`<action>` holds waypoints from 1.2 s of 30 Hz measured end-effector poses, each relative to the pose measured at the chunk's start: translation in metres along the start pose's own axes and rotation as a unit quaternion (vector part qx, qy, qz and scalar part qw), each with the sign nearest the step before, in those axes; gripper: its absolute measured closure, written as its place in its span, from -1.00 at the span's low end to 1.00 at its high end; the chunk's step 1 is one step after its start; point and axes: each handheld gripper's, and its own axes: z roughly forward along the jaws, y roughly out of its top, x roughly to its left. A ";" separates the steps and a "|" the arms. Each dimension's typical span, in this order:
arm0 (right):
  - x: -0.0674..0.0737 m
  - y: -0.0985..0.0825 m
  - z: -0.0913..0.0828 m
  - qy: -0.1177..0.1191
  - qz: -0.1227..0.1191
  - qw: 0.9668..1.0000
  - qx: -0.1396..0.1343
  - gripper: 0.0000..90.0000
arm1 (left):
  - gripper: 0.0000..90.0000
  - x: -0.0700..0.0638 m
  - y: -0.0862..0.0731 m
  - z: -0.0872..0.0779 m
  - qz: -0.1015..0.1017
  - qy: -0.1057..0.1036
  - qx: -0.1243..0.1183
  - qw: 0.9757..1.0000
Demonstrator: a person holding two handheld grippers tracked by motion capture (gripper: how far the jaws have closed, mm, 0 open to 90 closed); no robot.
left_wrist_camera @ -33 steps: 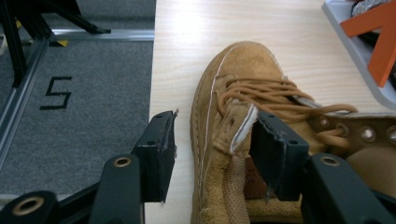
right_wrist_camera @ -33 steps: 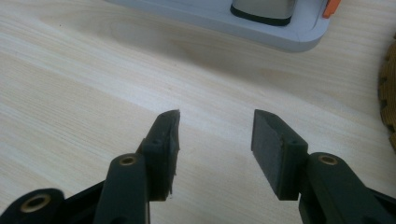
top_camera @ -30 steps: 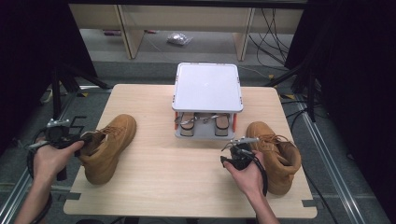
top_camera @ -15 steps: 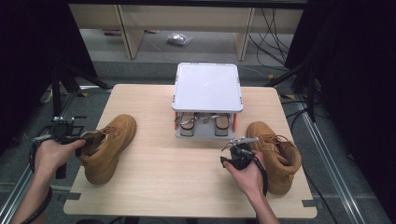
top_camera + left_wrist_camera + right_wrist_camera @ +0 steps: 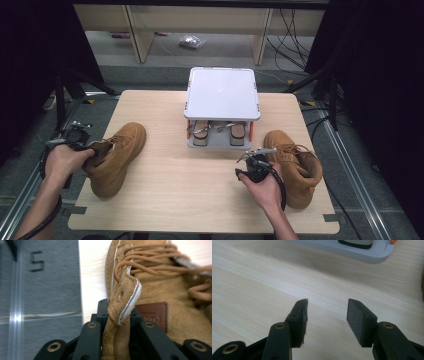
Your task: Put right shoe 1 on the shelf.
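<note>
Left boot point(image 5: 116, 157), lower left of the high view: a tan lace-up boot lying on the wooden table point(image 5: 165, 200), toe pointing toward the upper right. The left gripper point(image 5: 82, 150) is clamped on the back edge of the boot's collar; in the left gripper view the suede rim point(image 5: 122, 310) is pinched between the two black jaws, with the laces point(image 5: 150, 260) and a brown leather label point(image 5: 152, 315) beyond. Against the pictures of a second and half a second ago, the boot and the left hand point(image 5: 62, 162) lie in almost the same place, so the grasp appears secured but the lift or drag has not begun.

Right gripper point(image 5: 255, 162), lower centre-right: held low over bare table, jaws spread wide with nothing between them, as the right gripper view point(image 5: 327, 312) confirms. It too has scarcely moved. The right boot point(image 5: 295, 167) stands just beside it, untouched.

Upper centre: a grey two-tier shoe rack point(image 5: 222, 95) with a pair of shoes point(image 5: 220, 134) on its lower shelf. The likely destination is this rack; the work is at an early stage.
</note>
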 end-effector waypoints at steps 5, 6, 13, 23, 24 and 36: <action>-0.003 -0.001 0.000 -0.001 -0.003 1.000 -0.002 0.14 | 0.81 -0.007 0.005 -0.001 0.043 0.028 -0.011 0.999; -0.003 -0.002 0.000 -0.004 0.001 1.000 -0.003 0.14 | 0.83 -0.008 0.005 -0.002 0.036 0.023 -0.009 0.999; -0.005 -0.002 -0.001 -0.004 0.003 1.000 -0.001 0.14 | 0.86 -0.017 0.013 -0.004 0.097 0.053 -0.018 0.994; -0.006 -0.002 -0.002 -0.008 0.004 1.000 -0.003 0.14 | 0.87 -0.033 0.029 -0.012 0.149 0.075 -0.036 0.985; -0.004 -0.002 -0.002 -0.010 0.016 1.000 0.001 0.14 | 0.87 -0.035 0.030 -0.013 0.151 0.075 -0.035 0.985; -0.008 -0.002 0.000 -0.004 0.001 1.000 -0.007 0.14 | 0.88 -0.040 0.038 -0.017 0.165 0.086 -0.044 0.982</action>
